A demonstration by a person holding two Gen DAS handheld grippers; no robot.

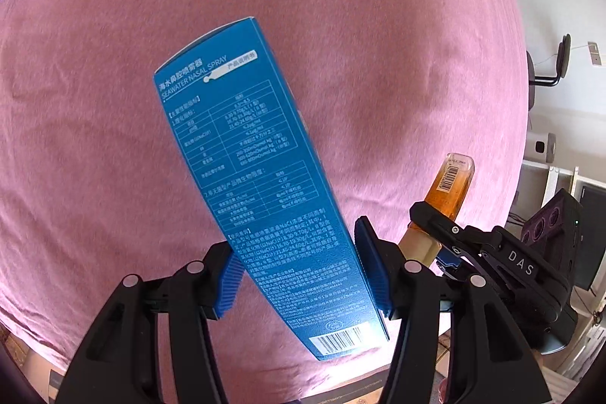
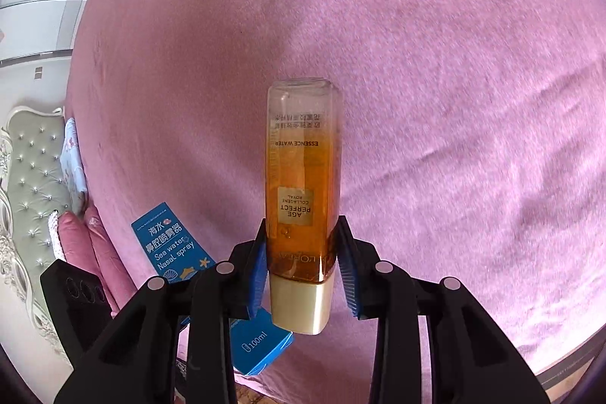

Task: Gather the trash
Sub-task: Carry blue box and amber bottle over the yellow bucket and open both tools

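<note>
My left gripper is clamped on a blue nasal-spray box, its ribbed blue pads pressing the two narrow sides near the barcode end, so the long carton juts forward and clear of the pink bedspread. I judge this low grip keeps the printed face towards the camera and the free end off the cloth.

My right gripper grasps an amber bottle of essence water just above its cream cap. The bottle is held cap-down, base pointing away, so its label reads inverted. The pads sit where glass meets cap, a stiff section that I judge less likely to slip.

Both pieces of trash are lifted, neither touching the bed. In the left view the right gripper and bottle ride just beside the box, the two held apart so they do not knock. A padded headboard and pillows lie at the bed's far left. No bin is in sight.
</note>
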